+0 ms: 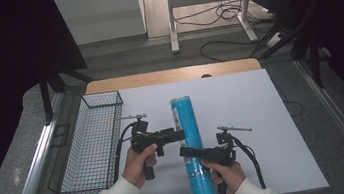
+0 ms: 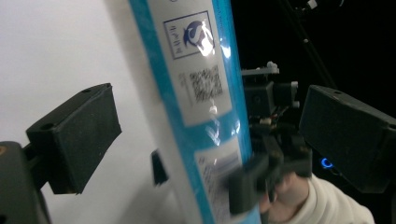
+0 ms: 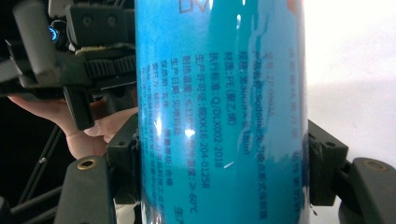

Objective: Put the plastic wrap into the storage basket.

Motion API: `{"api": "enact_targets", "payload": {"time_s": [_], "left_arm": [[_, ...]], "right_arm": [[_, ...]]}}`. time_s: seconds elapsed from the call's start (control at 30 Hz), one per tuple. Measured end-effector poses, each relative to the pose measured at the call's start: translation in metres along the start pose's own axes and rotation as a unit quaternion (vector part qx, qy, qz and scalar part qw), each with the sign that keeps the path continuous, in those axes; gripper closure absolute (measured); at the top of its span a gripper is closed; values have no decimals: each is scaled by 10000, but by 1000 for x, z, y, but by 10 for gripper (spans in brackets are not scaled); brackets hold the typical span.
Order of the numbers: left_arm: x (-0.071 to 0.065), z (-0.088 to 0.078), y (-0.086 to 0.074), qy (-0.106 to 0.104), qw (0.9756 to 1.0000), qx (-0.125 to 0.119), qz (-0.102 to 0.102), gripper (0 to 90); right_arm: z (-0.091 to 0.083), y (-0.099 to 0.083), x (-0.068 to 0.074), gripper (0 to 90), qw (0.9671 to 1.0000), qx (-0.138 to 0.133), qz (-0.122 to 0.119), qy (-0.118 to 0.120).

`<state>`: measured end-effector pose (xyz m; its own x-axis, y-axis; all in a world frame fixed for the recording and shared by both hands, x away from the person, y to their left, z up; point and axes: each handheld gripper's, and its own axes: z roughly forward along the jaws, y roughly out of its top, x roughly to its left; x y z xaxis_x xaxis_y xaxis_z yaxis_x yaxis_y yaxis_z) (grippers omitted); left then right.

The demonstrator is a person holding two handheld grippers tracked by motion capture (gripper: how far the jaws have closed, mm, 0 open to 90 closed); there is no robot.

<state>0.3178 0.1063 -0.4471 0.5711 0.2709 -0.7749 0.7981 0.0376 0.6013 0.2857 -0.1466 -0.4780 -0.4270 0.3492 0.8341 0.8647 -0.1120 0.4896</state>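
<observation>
Clearly the right tongs (image 3: 224, 158) were clamped around the blue tube (image 1: 193, 149) low on its length, holding it upright, while the left tongs (image 2: 205, 140) stood wide with the tube between their pads, untouched. It looked light and stiff, but its glossy wrap seemed slippery, so a mid-length grip across the round body probably suited best. Beyond the left tongs sat a wire basket (image 1: 90, 143); under both lay a white sheet (image 1: 265, 130) on the table, with cables (image 1: 222, 14) on the floor behind.
</observation>
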Motion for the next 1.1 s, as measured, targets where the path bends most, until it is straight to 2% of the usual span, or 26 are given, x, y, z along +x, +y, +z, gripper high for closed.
{"api": "enact_targets", "payload": {"time_s": [0.17, 0.27, 0.5, 0.6, 0.63, 0.8, 0.97, 1.03, 1.1], "left_arm": [[9, 12, 0, -179, 9996, 180, -141, 70], [11, 17, -1, -265, 9993, 251, -121, 100], [14, 20, -4, -308, 9988, 367, -135, 179], [17, 19, -5, -255, 9989, 357, -183, 262], [20, 19, -5, -334, 9985, 361, -234, 289], [22, 19, -6, -359, 9983, 365, -284, 305], [21, 15, -5, -282, 9984, 374, -310, 314], [23, 13, -4, -288, 9983, 405, -309, 316], [23, 11, -3, -311, 9983, 396, -298, 318]], "right_arm": [[5, -2, 1, 316, 10000, 22, -45, 3], [8, -4, 2, 317, 10000, 20, -87, 27], [13, -5, 4, 317, 9999, 32, -154, 31], [13, -6, 5, 317, 9997, 81, -245, -3], [14, -6, 5, 316, 9996, 72, -270, -14], [17, -7, 3, 315, 9997, 132, -216, 5], [20, -6, 1, 306, 9995, 154, -271, 72], [21, -6, 0, 285, 9993, 159, -332, 114], [22, -5, 0, 262, 9993, 179, -288, 156]]}}
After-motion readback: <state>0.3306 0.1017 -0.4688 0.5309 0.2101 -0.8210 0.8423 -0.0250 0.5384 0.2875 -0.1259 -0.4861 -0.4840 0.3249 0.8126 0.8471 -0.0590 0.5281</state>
